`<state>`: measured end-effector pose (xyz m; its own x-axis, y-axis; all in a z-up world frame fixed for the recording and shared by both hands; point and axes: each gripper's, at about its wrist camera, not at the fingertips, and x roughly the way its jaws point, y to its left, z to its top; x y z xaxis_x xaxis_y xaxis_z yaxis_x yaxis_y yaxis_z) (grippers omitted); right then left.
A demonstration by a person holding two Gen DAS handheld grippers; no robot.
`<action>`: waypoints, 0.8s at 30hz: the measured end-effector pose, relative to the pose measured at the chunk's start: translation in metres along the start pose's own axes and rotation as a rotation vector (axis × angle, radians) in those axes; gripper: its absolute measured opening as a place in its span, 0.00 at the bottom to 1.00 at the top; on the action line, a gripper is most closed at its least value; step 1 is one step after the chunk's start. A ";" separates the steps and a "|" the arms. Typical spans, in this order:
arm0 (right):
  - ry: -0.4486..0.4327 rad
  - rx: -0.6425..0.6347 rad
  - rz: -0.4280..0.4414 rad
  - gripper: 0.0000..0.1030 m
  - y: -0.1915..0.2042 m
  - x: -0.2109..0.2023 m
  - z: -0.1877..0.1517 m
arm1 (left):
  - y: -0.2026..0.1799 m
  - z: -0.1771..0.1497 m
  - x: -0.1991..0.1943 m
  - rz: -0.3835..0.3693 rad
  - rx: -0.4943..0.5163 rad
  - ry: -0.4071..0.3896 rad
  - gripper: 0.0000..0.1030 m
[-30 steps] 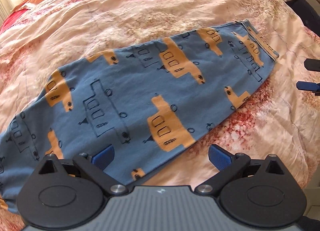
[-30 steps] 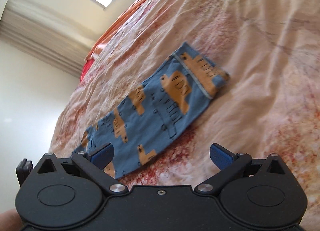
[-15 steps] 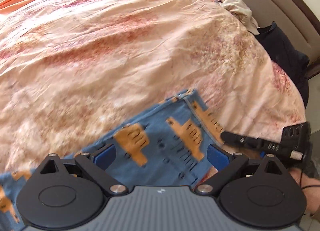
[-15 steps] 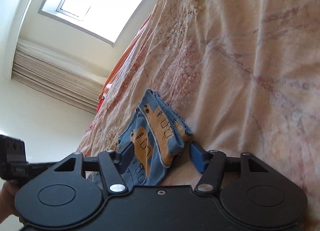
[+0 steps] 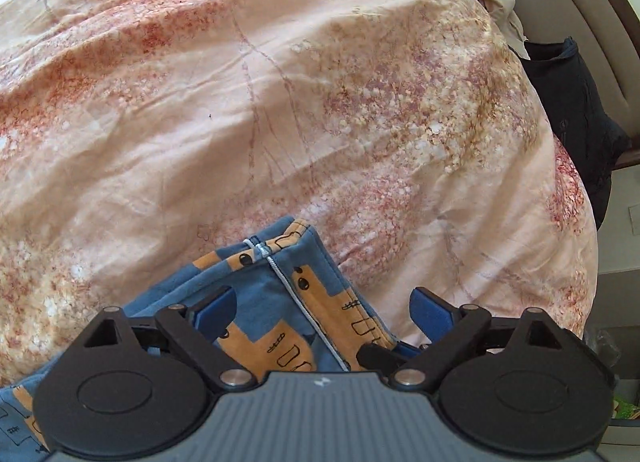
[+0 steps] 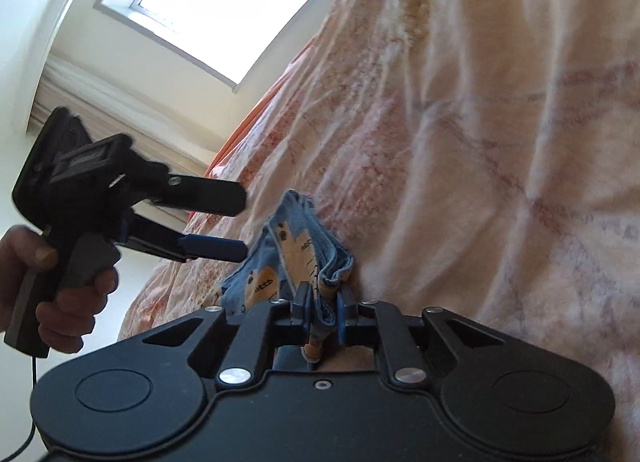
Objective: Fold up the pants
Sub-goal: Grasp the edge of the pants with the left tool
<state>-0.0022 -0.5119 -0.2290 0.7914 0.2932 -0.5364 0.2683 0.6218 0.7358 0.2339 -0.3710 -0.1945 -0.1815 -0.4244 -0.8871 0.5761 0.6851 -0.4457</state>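
Right gripper [image 6: 323, 308], its jaws having just closed, clamps the waistband corner of the blue patterned pants [image 5: 280, 302], which lie on the peach floral bedspread [image 5: 280, 102]. Left gripper [image 5: 324, 304], jaws spread wide, hovers over the same waistband end, gripping nothing.

My pants [image 5: 280, 302] are blue with orange vehicle shapes and dark outlines; my bedspread [image 5: 280, 102] is peach mottled red; my gripper pads [image 5: 218, 304] are blue.
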 end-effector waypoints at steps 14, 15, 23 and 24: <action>0.137 -0.599 0.040 0.42 0.133 0.033 -0.053 | 0.064 -0.034 -0.021 0.039 -0.161 -0.006 0.50; 0.172 -0.572 0.040 0.51 0.132 0.036 -0.057 | 0.069 -0.039 -0.018 0.062 -0.162 -0.003 0.35; 0.222 -0.383 0.066 0.76 0.111 0.001 -0.075 | 0.088 -0.076 -0.036 -0.013 -0.197 -0.129 0.11; 0.229 -0.370 0.054 0.76 0.110 -0.002 -0.078 | 0.087 -0.081 -0.044 -0.037 -0.209 -0.154 0.11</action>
<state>-0.0171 -0.3881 -0.1792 0.6456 0.4603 -0.6094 -0.0182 0.8070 0.5903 0.2277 -0.2447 -0.2036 -0.0665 -0.5261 -0.8478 0.3913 0.7679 -0.5072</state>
